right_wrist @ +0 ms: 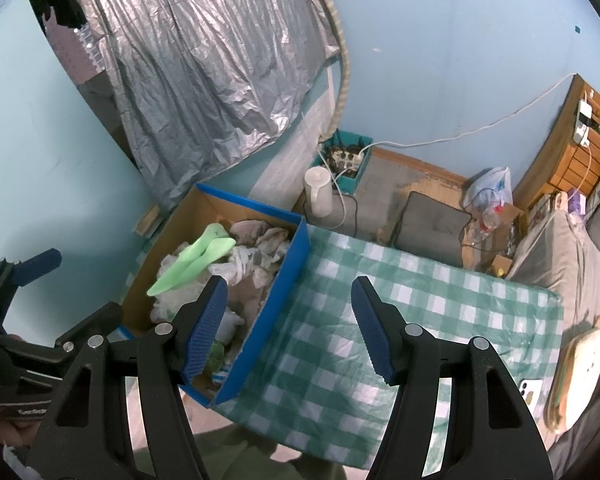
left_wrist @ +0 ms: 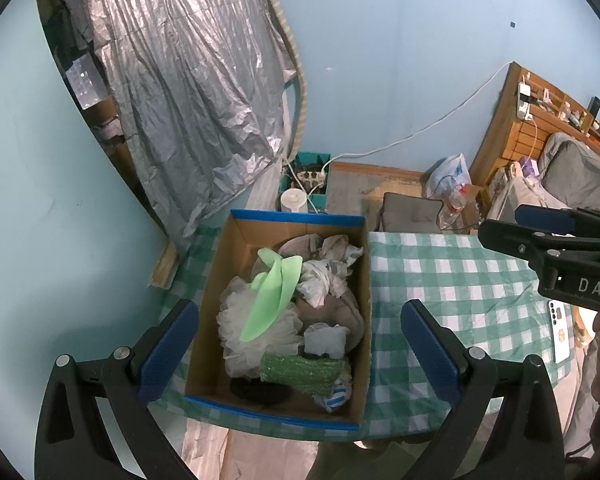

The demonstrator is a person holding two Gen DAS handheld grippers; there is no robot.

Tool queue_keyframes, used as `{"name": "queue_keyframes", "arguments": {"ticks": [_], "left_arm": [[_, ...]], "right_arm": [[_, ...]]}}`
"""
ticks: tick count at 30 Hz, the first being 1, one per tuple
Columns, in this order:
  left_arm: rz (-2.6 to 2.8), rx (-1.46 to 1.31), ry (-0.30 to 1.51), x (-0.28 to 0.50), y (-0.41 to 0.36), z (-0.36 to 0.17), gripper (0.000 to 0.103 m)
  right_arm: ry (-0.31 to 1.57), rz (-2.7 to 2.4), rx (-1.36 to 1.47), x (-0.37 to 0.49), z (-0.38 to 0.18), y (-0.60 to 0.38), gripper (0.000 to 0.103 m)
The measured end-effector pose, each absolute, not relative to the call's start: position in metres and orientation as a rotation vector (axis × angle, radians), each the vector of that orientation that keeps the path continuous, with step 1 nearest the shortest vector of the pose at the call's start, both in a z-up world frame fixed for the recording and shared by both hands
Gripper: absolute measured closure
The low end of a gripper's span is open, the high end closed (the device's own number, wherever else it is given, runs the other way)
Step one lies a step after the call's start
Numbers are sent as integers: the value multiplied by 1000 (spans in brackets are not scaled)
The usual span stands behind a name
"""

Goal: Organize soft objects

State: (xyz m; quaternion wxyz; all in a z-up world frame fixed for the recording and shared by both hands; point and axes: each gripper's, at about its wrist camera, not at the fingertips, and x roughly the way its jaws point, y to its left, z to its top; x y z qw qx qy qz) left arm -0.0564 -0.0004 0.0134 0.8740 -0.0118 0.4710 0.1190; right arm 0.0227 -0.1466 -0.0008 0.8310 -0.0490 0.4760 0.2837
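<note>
The left gripper (left_wrist: pixel 300 344) hangs spread wide with nothing between its blue pads, poised above the cardboard box (left_wrist: pixel 364 280). The right gripper (right_wrist: pixel 288 328) is likewise released and empty, over the green checked tabletop (right_wrist: pixel 380 320) just beside the box's blue edge. Inside the box lie the soft things: a white mesh bath pouf (left_wrist: pixel 240 320), a green sponge (left_wrist: pixel 300 372), light-green insoles (left_wrist: pixel 276 292) and crumpled cloths (left_wrist: pixel 328 268).
</note>
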Motion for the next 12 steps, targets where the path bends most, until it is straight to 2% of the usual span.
{"name": "queue_keyframes", "arguments": {"ticks": [12], "left_arm": [[270,-24,984,-56,-2,14,1]], "right_arm": [[1006,622,-105,28,-3,-140,39]]}}
